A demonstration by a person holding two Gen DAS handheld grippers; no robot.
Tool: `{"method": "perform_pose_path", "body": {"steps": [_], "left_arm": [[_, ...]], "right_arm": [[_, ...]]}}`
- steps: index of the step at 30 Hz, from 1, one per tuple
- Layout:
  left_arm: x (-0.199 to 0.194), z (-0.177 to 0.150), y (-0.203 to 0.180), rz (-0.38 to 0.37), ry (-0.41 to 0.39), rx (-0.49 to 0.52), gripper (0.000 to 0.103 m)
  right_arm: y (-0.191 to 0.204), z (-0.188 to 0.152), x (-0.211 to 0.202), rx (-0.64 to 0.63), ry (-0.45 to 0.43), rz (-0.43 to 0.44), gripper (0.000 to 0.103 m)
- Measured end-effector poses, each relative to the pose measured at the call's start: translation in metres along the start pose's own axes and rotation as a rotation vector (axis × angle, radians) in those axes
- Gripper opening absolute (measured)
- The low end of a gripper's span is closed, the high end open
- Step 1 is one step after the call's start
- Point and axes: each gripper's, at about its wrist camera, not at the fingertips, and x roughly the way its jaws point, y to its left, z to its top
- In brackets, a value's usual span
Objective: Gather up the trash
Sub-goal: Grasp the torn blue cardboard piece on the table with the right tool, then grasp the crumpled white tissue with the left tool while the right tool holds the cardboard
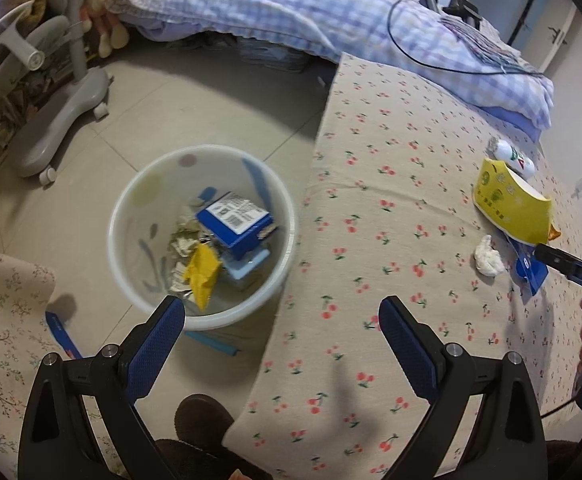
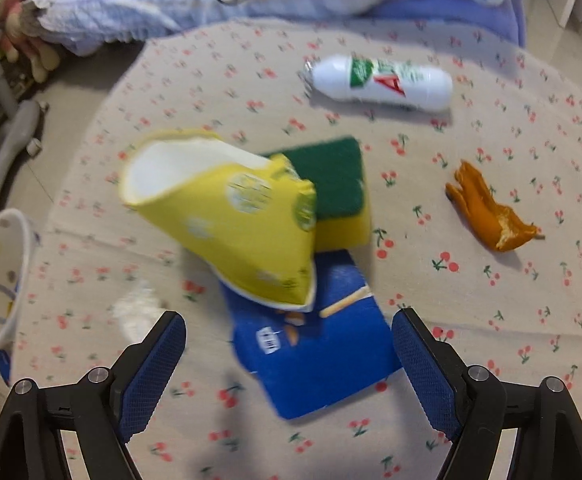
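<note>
The right tongs (image 2: 289,340) stand released and empty above a flat blue snack packet (image 2: 319,364) on the cherry-print cloth of the bench (image 2: 491,320). A crumpled yellow paper bag (image 2: 227,216) leans over that packet and a green-and-yellow sponge (image 2: 343,192); farther off lie a white plastic bottle (image 2: 383,82) and an orange peel (image 2: 487,212). The left tongs (image 1: 281,326), also released and empty, hang beside a white plastic bin (image 1: 131,216) on the floor, trash inside.
</note>
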Motion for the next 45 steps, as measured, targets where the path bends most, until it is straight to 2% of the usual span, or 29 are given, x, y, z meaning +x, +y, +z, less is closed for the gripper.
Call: {"method": "perform_pose_path", "body": {"steps": [6,12,17,35,40,45], "left_arm": [[0.008,0.002,-0.019,-0.012,0.018,0.026,0.099],[0.016,0.005,-0.036,-0.026,0.039,0.043,0.099],[0.021,0.007,-0.057,-0.077,0.053,0.064,0.099],[0.047,0.009,-0.156,-0.22,0.049,0.137,0.098],[0.057,0.009,-0.173,-0.266,0.049,0.126,0.09],[0.066,0.011,-0.18,-0.295,0.06,0.092,0.075]], "right_arm": [[-0.002,0.002,0.029,-0.031,0.06,-0.021,0.087],[-0.006,0.001,0.041,-0.047,0.081,-0.04,0.087],[-0.01,-0.006,0.032,-0.059,0.086,-0.039,0.083],[-0.054,-0.039,-0.032,-0.003,0.049,-0.003,0.083],[-0.068,-0.048,-0.043,0.027,0.034,0.016,0.083],[-0.083,-0.057,-0.054,0.047,0.024,0.015,0.083]]}}
